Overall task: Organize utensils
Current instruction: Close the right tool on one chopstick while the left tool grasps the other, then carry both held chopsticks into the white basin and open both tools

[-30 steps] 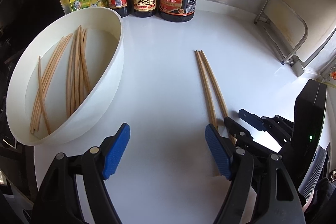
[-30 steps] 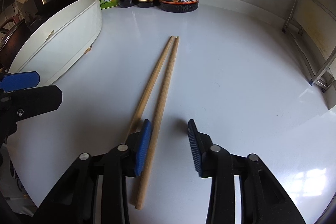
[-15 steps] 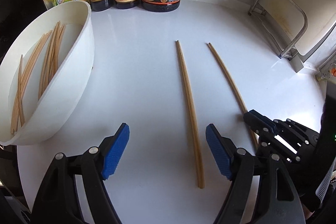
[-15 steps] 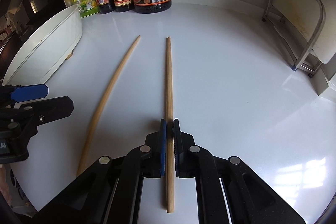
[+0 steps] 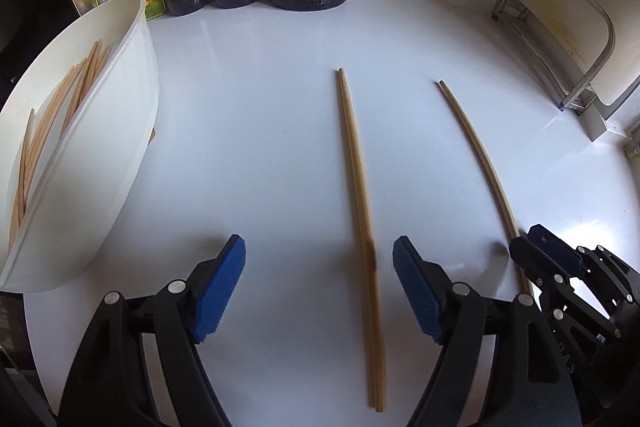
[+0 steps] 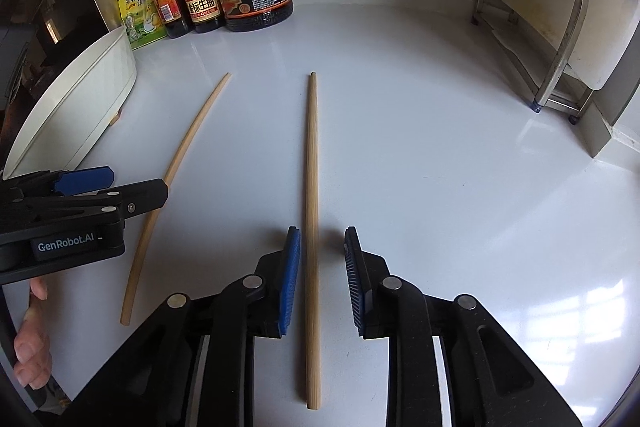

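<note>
Separating the pair is done: two chopsticks that lay touching a second ago now lie well apart on the white tabletop (image 5: 256, 155). The right gripper (image 6: 322, 267) pinched one chopstick (image 6: 312, 227) half a second back; its jaws have just been opening, fingers released, the stick loose between the pads. The left gripper (image 5: 320, 291) hangs wide open with the other chopstick (image 5: 362, 211) lying between its fingers, untouched. Likely each hand now takes one stick to the white basin (image 5: 100, 163), at the tabletop's left edge, where more chopsticks (image 5: 48, 131) lie. Both loose sticks are plain pale wood, long and slender, roughly parallel.
</note>
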A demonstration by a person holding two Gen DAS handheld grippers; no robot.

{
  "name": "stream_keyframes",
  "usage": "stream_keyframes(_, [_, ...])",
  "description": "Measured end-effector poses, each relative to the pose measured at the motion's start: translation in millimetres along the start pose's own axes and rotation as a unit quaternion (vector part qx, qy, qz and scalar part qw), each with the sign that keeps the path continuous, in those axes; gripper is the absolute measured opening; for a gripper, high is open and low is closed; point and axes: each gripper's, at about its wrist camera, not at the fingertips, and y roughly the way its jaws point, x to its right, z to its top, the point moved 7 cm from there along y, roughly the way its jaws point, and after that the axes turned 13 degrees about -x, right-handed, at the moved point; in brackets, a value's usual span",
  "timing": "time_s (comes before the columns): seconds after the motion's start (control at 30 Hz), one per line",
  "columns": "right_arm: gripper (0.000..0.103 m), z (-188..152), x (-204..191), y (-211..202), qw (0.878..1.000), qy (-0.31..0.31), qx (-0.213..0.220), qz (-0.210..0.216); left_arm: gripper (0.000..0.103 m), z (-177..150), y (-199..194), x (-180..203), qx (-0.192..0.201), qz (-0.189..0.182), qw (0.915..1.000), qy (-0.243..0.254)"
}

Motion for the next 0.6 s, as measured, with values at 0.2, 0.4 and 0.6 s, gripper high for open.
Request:
stream_keyframes(0.2, [0.024, 4, -1, 3, 1.0, -0.005, 0.013, -0.022, 0.076, -2, 6, 1, 0.0, 0.017, 0.9999, 0.002])
stream_keyframes(0.4, [0.024, 5, -5, 3, 0.999, -0.014, 0.016, -0.031, 0.059, -1, 4, 9, 0.012, 0.014, 0.9997, 0.017])
stream_keyframes(0.6, [0.006, 7, -13, 3, 0.999, -0.023, 0.011, -0.027, 0.009, -2, 1, 23, 0.007, -0.008, 0.9992, 0.039])
